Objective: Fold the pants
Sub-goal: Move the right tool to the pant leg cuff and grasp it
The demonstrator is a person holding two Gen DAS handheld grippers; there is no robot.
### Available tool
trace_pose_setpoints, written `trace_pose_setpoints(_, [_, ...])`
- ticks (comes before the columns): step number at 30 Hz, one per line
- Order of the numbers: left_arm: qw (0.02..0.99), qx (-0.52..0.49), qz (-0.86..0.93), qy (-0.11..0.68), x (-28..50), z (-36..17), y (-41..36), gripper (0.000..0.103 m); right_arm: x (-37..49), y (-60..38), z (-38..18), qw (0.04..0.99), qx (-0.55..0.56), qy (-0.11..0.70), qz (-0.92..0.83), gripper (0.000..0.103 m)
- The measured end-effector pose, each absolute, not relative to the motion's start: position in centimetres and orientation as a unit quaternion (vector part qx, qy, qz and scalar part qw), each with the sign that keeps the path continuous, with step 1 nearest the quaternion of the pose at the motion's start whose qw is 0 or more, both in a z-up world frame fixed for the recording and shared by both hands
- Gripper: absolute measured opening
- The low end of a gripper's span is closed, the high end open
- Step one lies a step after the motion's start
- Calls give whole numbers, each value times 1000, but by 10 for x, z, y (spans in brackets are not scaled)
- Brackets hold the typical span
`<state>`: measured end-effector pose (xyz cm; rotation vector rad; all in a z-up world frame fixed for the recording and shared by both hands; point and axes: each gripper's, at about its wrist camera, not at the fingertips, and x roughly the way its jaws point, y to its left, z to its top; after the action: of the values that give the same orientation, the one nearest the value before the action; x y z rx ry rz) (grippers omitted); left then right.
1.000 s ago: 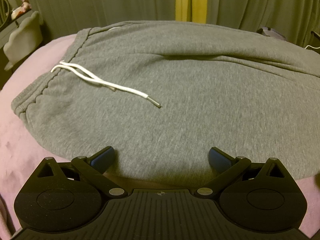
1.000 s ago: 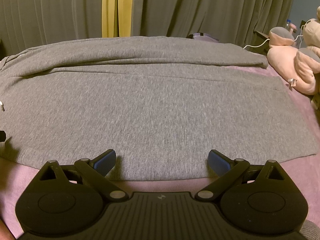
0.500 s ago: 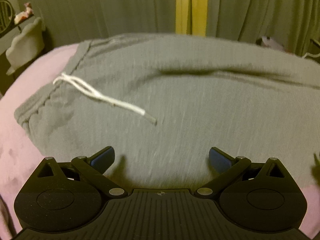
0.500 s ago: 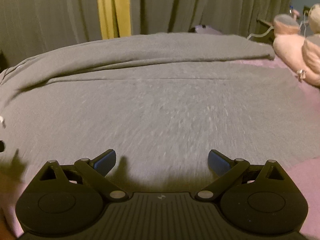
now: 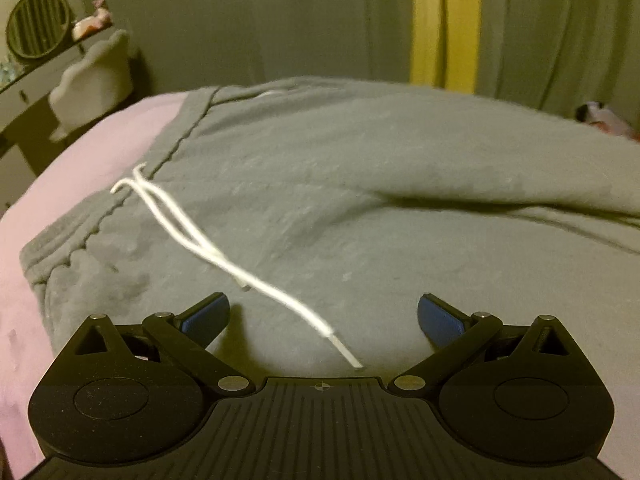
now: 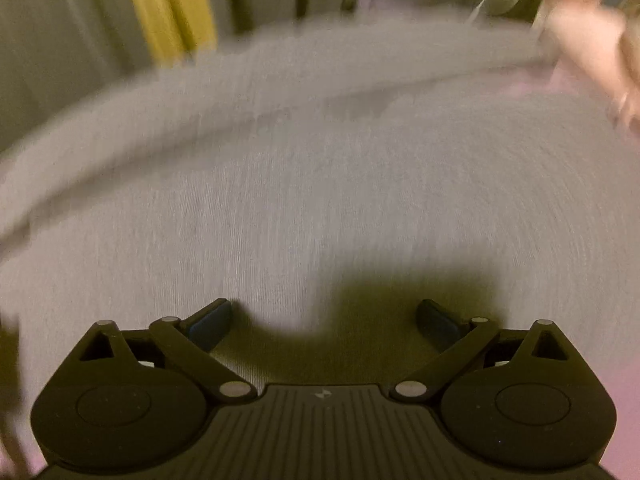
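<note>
Pants (image 5: 360, 208) lie on bed (image 5: 100, 152), drawstring (image 5: 224, 260) atop.

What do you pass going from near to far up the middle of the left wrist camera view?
Left gripper, open → drawstring tip → grey pants, front → fold ridge across the pants → curtain with its yellow stripe.

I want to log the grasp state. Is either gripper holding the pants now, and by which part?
Nothing is held. The left gripper and the right gripper are both open above the grey pants, with no fabric between their fingers.
</note>
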<state>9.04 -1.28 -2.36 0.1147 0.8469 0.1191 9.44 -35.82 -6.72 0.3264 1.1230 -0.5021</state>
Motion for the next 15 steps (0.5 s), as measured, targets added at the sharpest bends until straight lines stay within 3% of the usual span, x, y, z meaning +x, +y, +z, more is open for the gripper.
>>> trace_pose_setpoints(5, [914, 14, 55, 401, 91, -34, -3, 103, 198, -397, -50, 856, 140, 424, -259, 97])
trace_pose_setpoints(7, [921, 16, 62, 384, 89, -38, -6, 103, 245, -417, -61, 854, 158, 413, -275, 88])
trace_pose_setpoints(9, [927, 29, 67, 369, 85, -40, -11, 103, 282, -439, -75, 840, 196, 406, -303, 59])
trace_pose_setpoints(10, [929, 35, 68, 363, 85, -41, -13, 103, 297, -449, -84, 829, 220, 405, -317, 54])
trace_pose_setpoints(15, [934, 32, 69, 349, 88, -43, -12, 103, 345, -476, -128, 778, 257, 429, -380, 61])
